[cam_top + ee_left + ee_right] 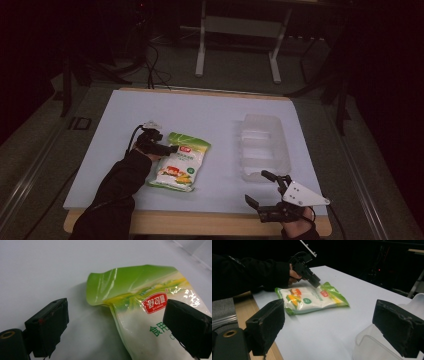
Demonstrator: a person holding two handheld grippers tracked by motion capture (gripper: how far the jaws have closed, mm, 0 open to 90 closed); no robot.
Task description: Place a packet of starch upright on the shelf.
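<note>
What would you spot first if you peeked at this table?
The shiny green-and-white bag lying flat left of the middle of the table. The left gripper is at its upper left corner with open jaws, one over the bag. A clear plastic tray sits to the right, and the right gripper waits open near the front edge.

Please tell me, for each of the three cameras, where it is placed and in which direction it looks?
High view: above the person's side, looking forward and down on the table; both sleeved forearms and claws show.
Left gripper view: on the left claw, looking along its open jaws down at the green-and-white bag.
Right gripper view: on the right claw, looking level across the table at the bag and the left hand; the clear plastic tray is beside it.
Shared: the bag appears in all three.
</note>
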